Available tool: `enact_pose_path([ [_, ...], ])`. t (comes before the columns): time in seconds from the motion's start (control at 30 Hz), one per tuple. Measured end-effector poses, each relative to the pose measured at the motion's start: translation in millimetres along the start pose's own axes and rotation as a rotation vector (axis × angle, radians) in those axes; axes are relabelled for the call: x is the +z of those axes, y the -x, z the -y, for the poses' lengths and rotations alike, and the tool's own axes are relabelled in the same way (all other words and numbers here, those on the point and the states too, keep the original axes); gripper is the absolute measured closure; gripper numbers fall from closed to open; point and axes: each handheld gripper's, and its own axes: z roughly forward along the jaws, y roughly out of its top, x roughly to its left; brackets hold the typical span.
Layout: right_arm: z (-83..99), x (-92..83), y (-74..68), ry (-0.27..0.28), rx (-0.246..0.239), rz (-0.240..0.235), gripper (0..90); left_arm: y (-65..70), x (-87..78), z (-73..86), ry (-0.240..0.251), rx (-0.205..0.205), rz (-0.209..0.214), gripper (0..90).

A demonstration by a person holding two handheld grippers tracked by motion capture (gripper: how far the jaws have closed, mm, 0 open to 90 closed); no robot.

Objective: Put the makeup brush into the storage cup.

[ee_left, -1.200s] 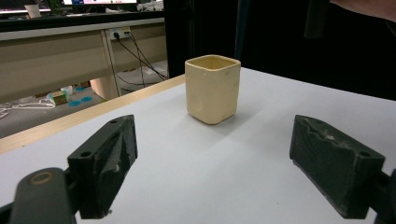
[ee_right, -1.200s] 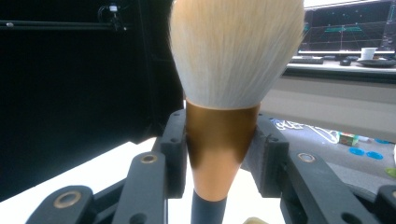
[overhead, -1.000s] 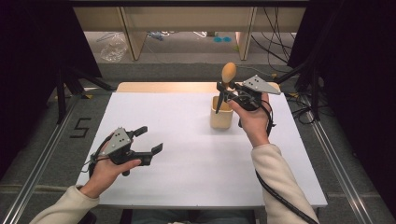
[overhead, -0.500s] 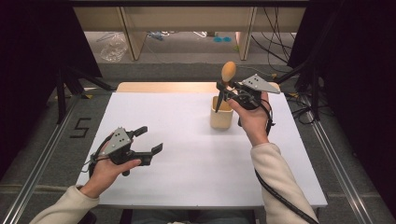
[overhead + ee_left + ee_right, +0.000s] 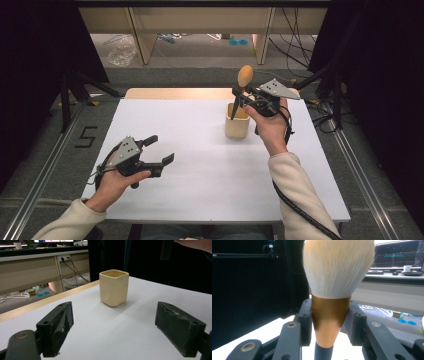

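Right tool (image 5: 239, 96) clamps a fluffy makeup brush with copper ferrule (image 5: 331, 312) upright above the cream square ceramic cup (image 5: 236, 123) near the white tabletop's (image 5: 200, 190) far edge; left tool (image 5: 156, 150) gapes empty.

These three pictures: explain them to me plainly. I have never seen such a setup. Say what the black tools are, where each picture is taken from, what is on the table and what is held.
A person sits at a white table and holds a hand-worked gripper with two black jaws in each hand. The high view looks down from above the person. The other two pictures come from small cameras on the grippers, looking along their jaws. On the table stands a cream cup. The left gripper is open and empty, aimed at the cup. The right gripper is shut on a makeup brush, clamped at its copper collar, bristles up, handle pointing down at the cup.
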Motion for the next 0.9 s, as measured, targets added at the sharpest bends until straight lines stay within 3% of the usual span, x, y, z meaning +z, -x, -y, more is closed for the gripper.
enact_pose_path([
  [0.9,-3.0,4.1,7.5,0.019,0.014,0.027,64.0,-0.3,-0.3,-0.9,0.006,0.004,0.001,14.8],
])
